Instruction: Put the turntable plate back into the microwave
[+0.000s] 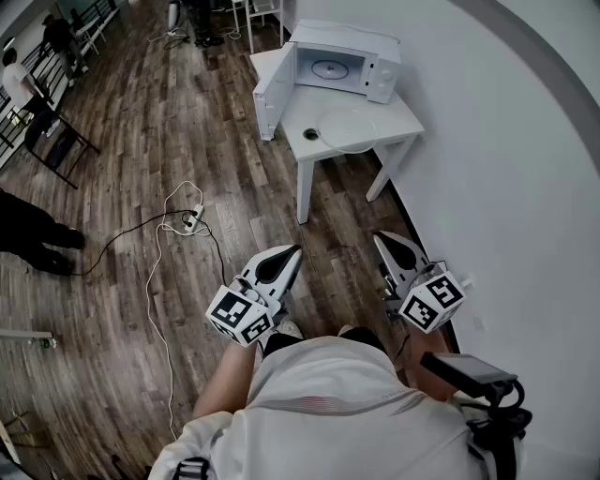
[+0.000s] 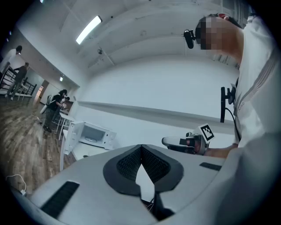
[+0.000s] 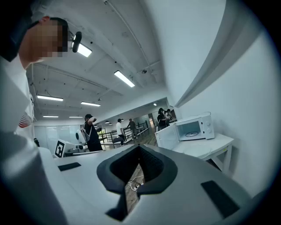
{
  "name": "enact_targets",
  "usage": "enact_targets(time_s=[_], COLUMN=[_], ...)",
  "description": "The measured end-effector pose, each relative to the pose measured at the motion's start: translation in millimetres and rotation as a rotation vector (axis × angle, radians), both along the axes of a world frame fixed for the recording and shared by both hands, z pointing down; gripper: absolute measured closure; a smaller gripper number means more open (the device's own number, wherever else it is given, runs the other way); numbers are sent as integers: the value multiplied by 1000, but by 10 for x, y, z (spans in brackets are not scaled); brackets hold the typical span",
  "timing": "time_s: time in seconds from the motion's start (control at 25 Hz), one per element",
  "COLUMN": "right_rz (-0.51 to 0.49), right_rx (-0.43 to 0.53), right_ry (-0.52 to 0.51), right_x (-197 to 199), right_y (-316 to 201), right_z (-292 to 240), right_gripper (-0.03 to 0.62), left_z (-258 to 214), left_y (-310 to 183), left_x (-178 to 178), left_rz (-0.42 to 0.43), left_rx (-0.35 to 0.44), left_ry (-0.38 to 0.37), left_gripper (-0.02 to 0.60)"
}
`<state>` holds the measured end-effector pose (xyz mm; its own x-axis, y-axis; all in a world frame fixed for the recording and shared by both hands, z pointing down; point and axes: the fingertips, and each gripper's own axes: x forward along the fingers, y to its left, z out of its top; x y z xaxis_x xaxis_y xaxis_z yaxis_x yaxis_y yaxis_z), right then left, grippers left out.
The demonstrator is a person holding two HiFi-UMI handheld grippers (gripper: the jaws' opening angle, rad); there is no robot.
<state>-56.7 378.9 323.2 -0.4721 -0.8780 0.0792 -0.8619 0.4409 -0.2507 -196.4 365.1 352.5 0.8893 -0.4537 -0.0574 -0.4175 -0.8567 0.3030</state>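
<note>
Big open-plan lab/test hall, not a home. Wood-plank floor (image 1: 141,141), white walls, bare ceiling w/ strip lights (image 3: 124,79). Power strip (image 1: 192,220) + loose cables on floor at 10 o'clock. Lone white desk (image 1: 398,114) w/ microwave (image 1: 342,61) at 12. Railings (image 1: 92,21), several people (image 1: 17,80) at 11.

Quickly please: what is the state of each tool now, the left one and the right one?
Left tool: closed, tips together, holding nothing.
Right tool: closed, tips together, holding nothing.
</note>
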Motion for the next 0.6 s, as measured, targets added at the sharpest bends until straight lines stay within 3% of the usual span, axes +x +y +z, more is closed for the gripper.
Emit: enact_targets(time_s=[0.28,0.6], right_rz=[18,17], right_rx=[-16,-15], right_ry=[5,4], right_x=[-244,-258], right_y=[-185,-461], right_z=[76,48], right_gripper=[591,591], left_z=[33,77], left_y=[-220,-434], left_x=[-276,-263], left_rz=[2,6], left_rx=[6,-3], left_ry=[11,20], left_gripper=[571,571])
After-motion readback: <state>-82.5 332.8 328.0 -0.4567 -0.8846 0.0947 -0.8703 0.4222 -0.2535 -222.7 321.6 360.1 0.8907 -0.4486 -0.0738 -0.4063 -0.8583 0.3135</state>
